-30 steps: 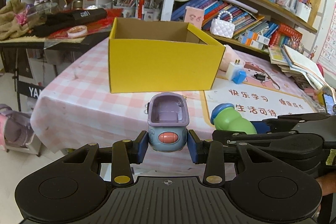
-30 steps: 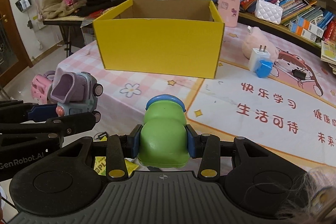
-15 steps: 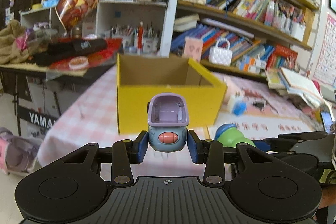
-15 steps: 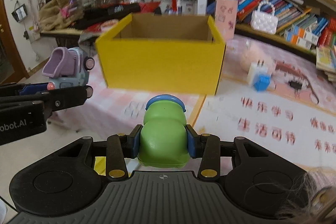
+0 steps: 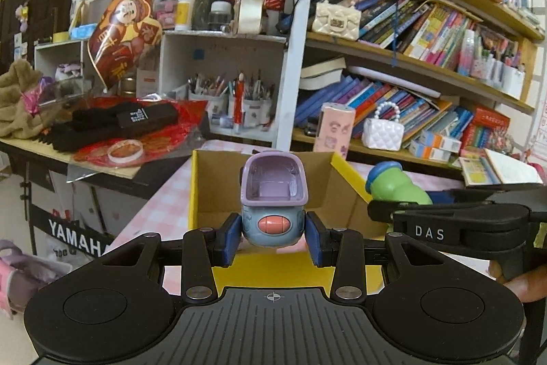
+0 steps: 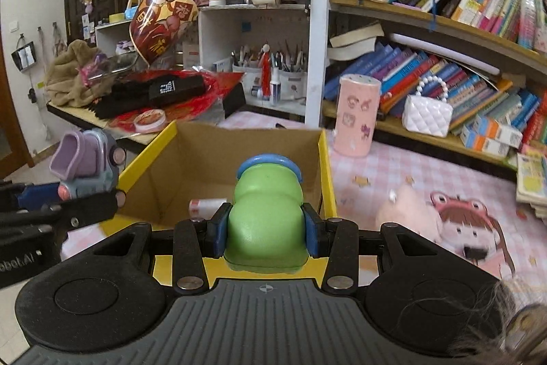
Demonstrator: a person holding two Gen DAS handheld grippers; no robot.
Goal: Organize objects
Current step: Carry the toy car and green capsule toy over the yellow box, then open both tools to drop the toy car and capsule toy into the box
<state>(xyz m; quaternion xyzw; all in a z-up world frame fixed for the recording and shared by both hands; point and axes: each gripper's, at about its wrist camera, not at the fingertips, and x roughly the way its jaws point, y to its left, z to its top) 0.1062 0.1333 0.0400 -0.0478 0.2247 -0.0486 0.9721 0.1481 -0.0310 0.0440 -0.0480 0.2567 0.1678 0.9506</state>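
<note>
My left gripper [image 5: 272,236] is shut on a purple and blue toy car [image 5: 272,199], held above the near wall of the open yellow box [image 5: 205,187]. My right gripper [image 6: 265,233] is shut on a green toy with a blue cap [image 6: 266,214], held over the near edge of the same box [image 6: 326,166]. The toy car also shows at the left of the right wrist view [image 6: 85,165]. The green toy also shows at the right of the left wrist view [image 5: 396,185]. A small white and red item [image 6: 207,206] lies on the box floor.
The box stands on a pink checked tablecloth [image 6: 393,166]. A pink cylinder [image 6: 357,115] and a pink plush [image 6: 407,214] sit to its right. Bookshelves [image 5: 427,40] rise behind. A cluttered side table [image 5: 102,132] with a black case stands at the left.
Both grippers have risen and moved forward, from low in front of the box to above its near edge. The toys stay gripped.
</note>
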